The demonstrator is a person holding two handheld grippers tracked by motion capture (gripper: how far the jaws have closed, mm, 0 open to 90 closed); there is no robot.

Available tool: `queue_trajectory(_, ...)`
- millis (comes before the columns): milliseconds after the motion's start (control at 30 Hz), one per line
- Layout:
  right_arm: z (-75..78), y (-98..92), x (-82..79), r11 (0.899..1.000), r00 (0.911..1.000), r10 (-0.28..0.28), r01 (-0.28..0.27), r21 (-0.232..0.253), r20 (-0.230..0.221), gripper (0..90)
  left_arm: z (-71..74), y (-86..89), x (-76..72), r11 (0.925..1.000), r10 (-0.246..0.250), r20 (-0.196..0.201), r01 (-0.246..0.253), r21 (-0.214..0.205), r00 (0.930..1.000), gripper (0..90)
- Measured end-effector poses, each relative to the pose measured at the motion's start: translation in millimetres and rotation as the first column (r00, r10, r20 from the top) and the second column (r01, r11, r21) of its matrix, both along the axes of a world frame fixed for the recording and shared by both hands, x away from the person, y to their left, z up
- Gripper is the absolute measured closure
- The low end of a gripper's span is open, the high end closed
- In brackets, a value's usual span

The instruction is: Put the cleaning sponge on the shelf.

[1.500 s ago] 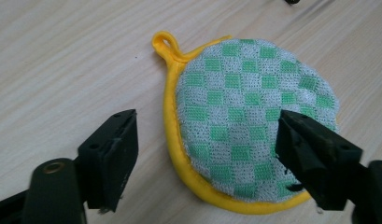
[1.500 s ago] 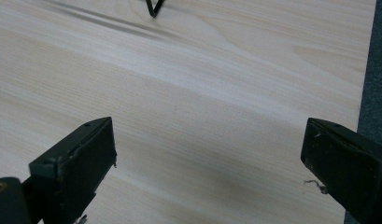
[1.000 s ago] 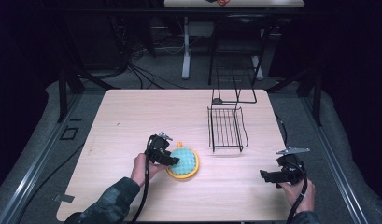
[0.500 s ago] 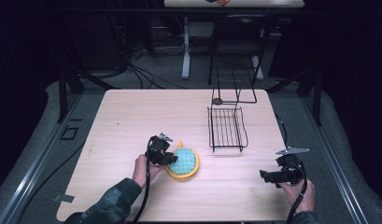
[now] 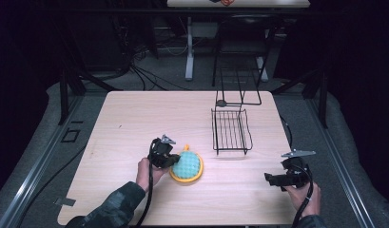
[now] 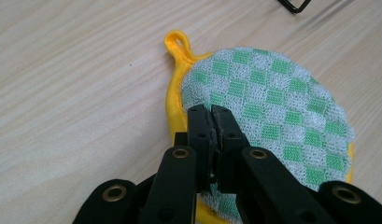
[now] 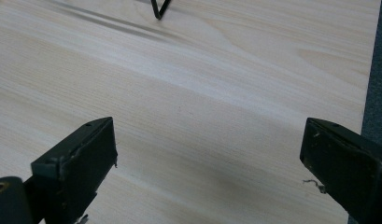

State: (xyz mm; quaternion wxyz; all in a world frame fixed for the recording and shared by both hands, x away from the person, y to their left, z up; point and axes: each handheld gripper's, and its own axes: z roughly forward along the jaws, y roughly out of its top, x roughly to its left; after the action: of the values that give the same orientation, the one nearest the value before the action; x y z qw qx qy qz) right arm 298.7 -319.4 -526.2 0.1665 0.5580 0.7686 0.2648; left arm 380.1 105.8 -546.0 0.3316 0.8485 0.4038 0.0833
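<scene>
Green-checked pot holder (image 6: pixel 272 107) lies near the desk's (image 5: pixel 135 118) front edge under the left gripper's (image 6: pixel 211 112) closed jaws; right gripper's (image 7: pixel 207 154) jaws gape.

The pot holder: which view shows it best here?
The left gripper view. The pot holder shows close up there: green checked face, yellow rim and loop, the left gripper shut at its edge. The high view shows it small beside that gripper; the right gripper view shows bare table.
</scene>
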Motion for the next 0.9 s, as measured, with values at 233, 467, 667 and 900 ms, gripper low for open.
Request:
queue_trajectory(233,1.3,-0.2,-1.2,1.000,1.0000,-0.002,0.002,0.003,0.007,3.2,9.8,1.6,-2.2,0.9998,-0.005,0.017,0.006,-0.020,0.9998,88.1)
queue_trajectory(467,0.8,-0.3,-0.9,1.000,1.0000,-0.002,0.002,0.004,0.006,3.2,20.2,6.6,-3.4,0.9986,-0.003,0.036,0.005,-0.054,0.9993,88.3)
queue_trajectory(667,0.8,-0.9,-1.0,1.000,0.9999,-0.003,0.003,0.004,0.011,3.1,30.9,11.2,-4.7,0.9966,-0.002,0.054,0.007,-0.082,0.9986,88.3)
queue_trajectory(900,1.5,-1.2,-1.2,1.000,0.9999,-0.003,0.003,0.002,0.012,3.2,39.4,16.1,-5.0,0.9934,0.001,0.062,0.006,-0.114,0.9981,88.3)
